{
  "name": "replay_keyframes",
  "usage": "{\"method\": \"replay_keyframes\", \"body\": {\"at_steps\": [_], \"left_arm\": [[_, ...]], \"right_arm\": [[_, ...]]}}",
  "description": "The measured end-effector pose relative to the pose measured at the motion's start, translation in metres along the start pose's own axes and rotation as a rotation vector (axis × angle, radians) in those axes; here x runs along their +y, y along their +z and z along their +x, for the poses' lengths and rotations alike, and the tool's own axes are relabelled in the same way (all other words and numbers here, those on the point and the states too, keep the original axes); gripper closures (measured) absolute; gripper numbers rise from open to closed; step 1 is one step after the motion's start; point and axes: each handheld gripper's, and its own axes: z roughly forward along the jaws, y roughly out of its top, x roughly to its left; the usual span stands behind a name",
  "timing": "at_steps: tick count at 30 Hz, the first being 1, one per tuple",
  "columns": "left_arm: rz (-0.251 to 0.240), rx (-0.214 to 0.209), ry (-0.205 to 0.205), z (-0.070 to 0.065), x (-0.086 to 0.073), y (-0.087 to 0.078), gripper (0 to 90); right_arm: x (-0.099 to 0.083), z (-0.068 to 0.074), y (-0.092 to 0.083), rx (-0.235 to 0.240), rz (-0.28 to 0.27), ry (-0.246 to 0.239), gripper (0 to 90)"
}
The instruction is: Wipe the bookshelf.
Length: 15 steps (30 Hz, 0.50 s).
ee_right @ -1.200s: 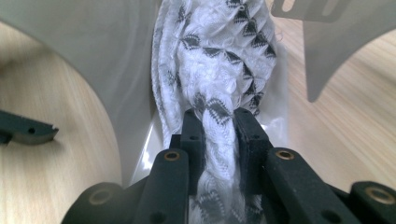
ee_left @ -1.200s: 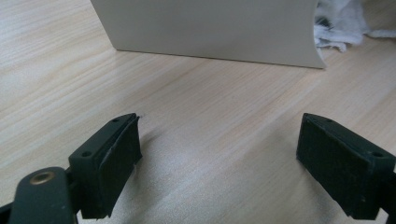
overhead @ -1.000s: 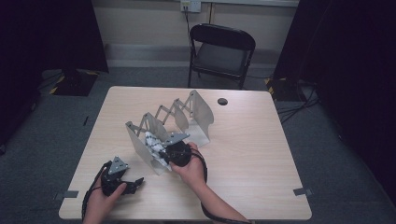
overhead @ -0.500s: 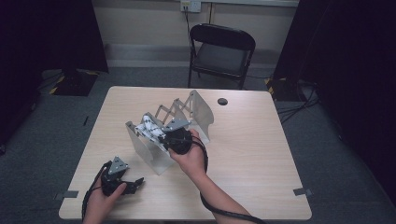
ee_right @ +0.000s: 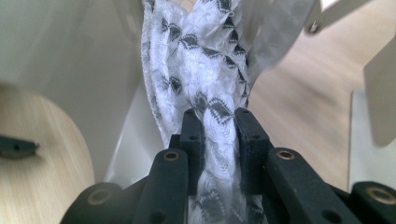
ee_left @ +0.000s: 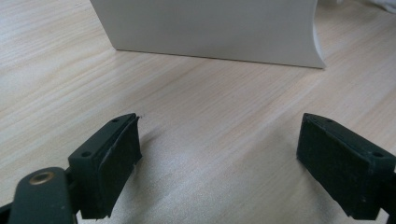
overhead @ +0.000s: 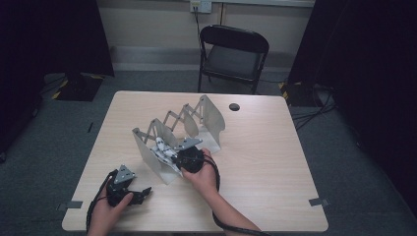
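Right gripper is dropping back toward 6 o'clock, clamping black-patterned white cloth inside white accordion rack; left gripper is idling wide.

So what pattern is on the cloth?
White cloth with dark diamond-like marks; clearest in the right gripper view.

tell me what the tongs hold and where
Right tongs pinch the patterned cloth at its bunched lower end, beside the rack. Left tongs hold nothing.
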Motion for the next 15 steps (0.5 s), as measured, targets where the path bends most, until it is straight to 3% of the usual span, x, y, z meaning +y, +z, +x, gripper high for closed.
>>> {"method": "replay_keyframes", "body": {"at_steps": [7, 11, 15], "left_arm": [[0.0, 0.0, 0.0, 0.0, 0.0, 0.0, 13.2], [0.0, 0.0, 0.0, 0.0, 0.0, 0.0, 13.2], [0.0, 0.0, 0.0, 0.0, 0.0, 0.0, 13.2]], "right_arm": [[-0.023, 0.001, 0.007, 0.014, 0.03, 0.016, 73.0], [-0.027, 0.002, 0.006, 0.041, 0.022, 0.025, 66.4], [-0.028, 0.003, 0.002, 0.052, 0.022, -0.002, 57.5]]}}
